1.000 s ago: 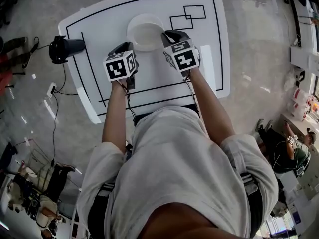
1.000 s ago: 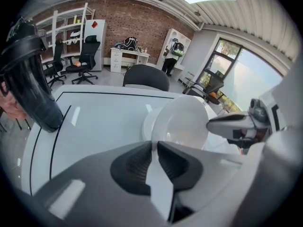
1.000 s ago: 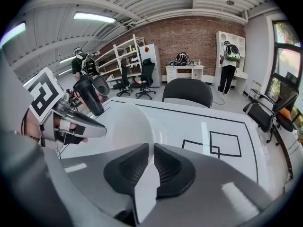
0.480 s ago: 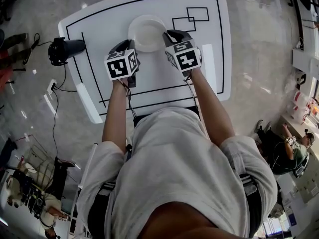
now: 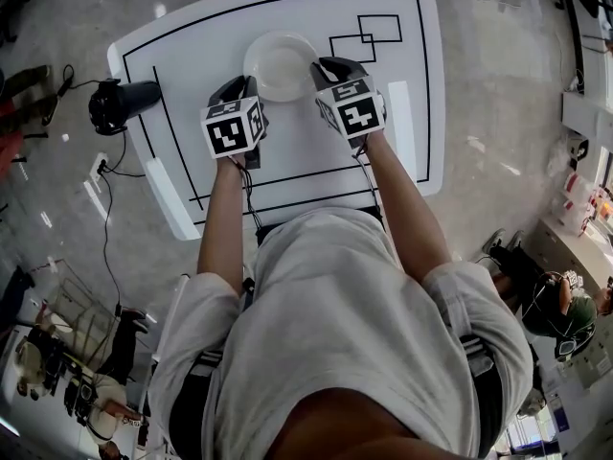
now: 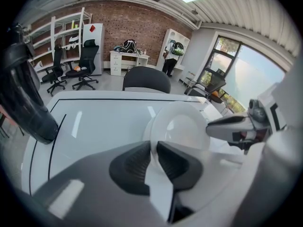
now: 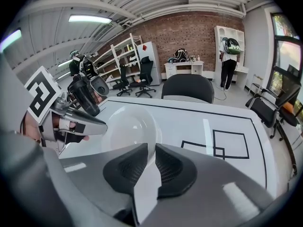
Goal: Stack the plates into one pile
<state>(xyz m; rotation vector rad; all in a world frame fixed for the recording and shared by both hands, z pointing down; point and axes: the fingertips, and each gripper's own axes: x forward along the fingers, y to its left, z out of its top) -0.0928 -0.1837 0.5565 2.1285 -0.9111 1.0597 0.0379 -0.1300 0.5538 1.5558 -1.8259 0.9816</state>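
One white plate (image 5: 281, 63) lies on the white table (image 5: 407, 123), far of centre. It also fills the middle of the left gripper view (image 6: 184, 126) and the right gripper view (image 7: 128, 129). My left gripper (image 5: 251, 87) is at the plate's left rim, and its pads (image 6: 135, 167) are shut on that rim. My right gripper (image 5: 317, 71) is at the plate's right rim. Its jaws have just been opening. The rim still sits between the pads (image 7: 173, 167), with a thin gap beside it. Each gripper shows in the other's view, the right one (image 6: 236, 126) and the left one (image 7: 71, 122).
A black handheld device (image 5: 120, 103) with a cable lies at the table's left edge. Black outlined squares (image 5: 369, 29) are printed right of the plate. A black office chair (image 6: 147, 79) stands behind the far edge. The floor around holds cables and gear.
The plate looked slightly raised a second ago and now lies flat on the table. Both grippers have stayed at its rim.
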